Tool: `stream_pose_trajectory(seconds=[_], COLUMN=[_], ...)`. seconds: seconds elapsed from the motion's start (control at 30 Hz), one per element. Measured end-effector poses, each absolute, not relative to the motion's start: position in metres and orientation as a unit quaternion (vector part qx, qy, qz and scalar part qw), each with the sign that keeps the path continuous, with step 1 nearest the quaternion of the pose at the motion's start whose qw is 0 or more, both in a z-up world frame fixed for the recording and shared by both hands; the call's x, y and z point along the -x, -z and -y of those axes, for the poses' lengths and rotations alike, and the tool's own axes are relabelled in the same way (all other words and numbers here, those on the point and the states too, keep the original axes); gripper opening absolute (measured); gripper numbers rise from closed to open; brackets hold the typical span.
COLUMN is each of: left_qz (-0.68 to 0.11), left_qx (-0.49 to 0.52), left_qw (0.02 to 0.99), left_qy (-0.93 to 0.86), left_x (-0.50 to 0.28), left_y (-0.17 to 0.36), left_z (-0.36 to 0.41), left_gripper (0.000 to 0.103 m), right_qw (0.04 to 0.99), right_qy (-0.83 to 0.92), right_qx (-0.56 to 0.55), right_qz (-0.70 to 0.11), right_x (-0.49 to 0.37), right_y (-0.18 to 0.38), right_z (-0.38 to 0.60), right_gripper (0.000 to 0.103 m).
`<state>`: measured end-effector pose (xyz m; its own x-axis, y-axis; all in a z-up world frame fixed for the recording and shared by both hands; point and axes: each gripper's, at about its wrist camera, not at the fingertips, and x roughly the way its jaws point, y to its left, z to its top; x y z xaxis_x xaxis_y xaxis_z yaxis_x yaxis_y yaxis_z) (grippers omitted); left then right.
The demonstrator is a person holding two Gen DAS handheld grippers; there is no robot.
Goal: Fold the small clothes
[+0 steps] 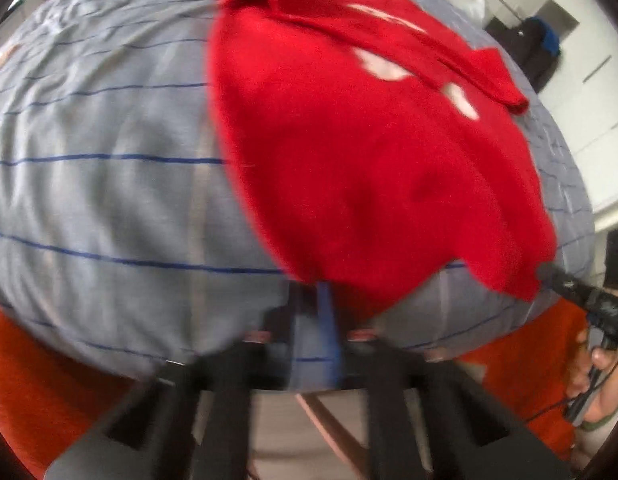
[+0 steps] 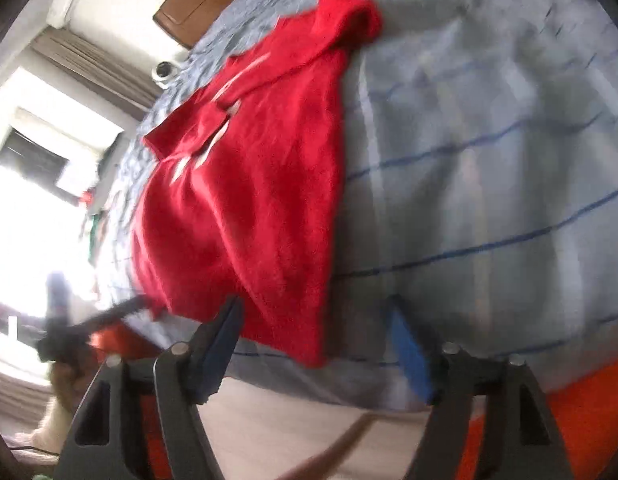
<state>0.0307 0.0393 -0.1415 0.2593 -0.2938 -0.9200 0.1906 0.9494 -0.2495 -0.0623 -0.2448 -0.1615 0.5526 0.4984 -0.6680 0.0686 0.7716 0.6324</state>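
**A:** ok so where's the shirt at? All I can make out is a red shirt [image 1: 361,152] with white print on the chest, lying pretty much flat on a pale blue bedsheet [image 1: 109,184] with thin dark-blue stripes. One sleeve is flopped over near the top.

**B:** yep, same from the other side, red shirt [image 2: 245,208] spread on the sheet [image 2: 489,200], hem edge toward the camera, close to the edge of the bed. Orange cover [image 1: 41,380] peeks out under the sheet.

**A:** and the left gripper [image 1: 324,292]? Looks squeezed together to me, blue pads meeting right at the hem's near corner. Blurry though.

**B:** agreed, fingers together and sitting at the hem. Honestly can't tell if there's cloth pinched in there or not; the tips are tucked under the red edge.

**A:** right gripper [image 2: 315,330]?

**B:** jaws apart, one finger [image 2: 225,340] just over the hem's corner, the other out over bare sheet. Not pressing on anything. In the left view its dark tip shows at the shirt's other hem corner, with a hand [image 1: 597,380] behind it.

**A:** background?

**B:** wooden headboard [image 2: 189,4], bright window [image 2: 25,208], curtain.
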Motion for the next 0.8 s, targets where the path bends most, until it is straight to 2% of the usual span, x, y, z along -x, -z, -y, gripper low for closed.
stream_pose_trajectory(seconds=[0.03, 0.07, 0.2, 0.33, 0.47, 0.5, 0.57, 0.6, 0.63, 0.77, 0.8], left_qz=[-0.584, -0.583, -0.586, -0.604, -0.595, -0.591, -0.580, -0.573, -0.563, -0.547, -0.539], left_qx=[0.041, 0.044, 0.008, -0.002, 0.056, 0.065, 0.067, 0.064, 0.065, 0.075, 0.075], left_qw=[0.797, 0.797, 0.801, 0.791, 0.791, 0.792, 0.798, 0.803, 0.810, 0.820, 0.826], left_qy=[0.150, 0.154, 0.125, 0.100, 0.132, 0.140, 0.152, 0.152, 0.150, 0.151, 0.147], left_x=[-0.029, -0.028, -0.016, -0.015, -0.020, -0.018, -0.016, -0.016, -0.016, -0.016, -0.015], left_y=[0.137, 0.132, 0.115, 0.121, 0.120, 0.119, 0.114, 0.112, 0.110, 0.104, 0.103], left_z=[-0.038, -0.041, -0.077, -0.098, -0.092, -0.091, -0.083, -0.079, -0.076, -0.076, -0.076], left_gripper=[0.002, 0.001, 0.000, 0.000, 0.002, 0.008, 0.036, 0.061, 0.073, 0.079, 0.085], right_qw=[0.827, 0.830, 0.838, 0.840, 0.829, 0.829, 0.835, 0.838, 0.841, 0.846, 0.847], right_qy=[-0.138, -0.137, -0.125, -0.109, -0.098, -0.099, -0.100, -0.101, -0.102, -0.093, -0.088], right_qx=[-0.302, -0.294, -0.281, -0.263, -0.279, -0.281, -0.264, -0.255, -0.247, -0.240, -0.242], right_qz=[-0.453, -0.454, -0.451, -0.463, -0.475, -0.474, -0.472, -0.471, -0.471, -0.467, -0.465], right_x=[0.061, 0.062, 0.084, 0.096, 0.081, 0.078, 0.077, 0.076, 0.076, 0.078, 0.078], right_y=[0.160, 0.159, 0.139, 0.130, 0.149, 0.150, 0.148, 0.146, 0.144, 0.140, 0.139], right_z=[0.240, 0.237, 0.245, 0.249, 0.244, 0.242, 0.235, 0.232, 0.230, 0.230, 0.230], right_gripper=[0.028, 0.007, 0.006, 0.005, 0.005, 0.005, 0.005, 0.005, 0.005, 0.006, 0.007])
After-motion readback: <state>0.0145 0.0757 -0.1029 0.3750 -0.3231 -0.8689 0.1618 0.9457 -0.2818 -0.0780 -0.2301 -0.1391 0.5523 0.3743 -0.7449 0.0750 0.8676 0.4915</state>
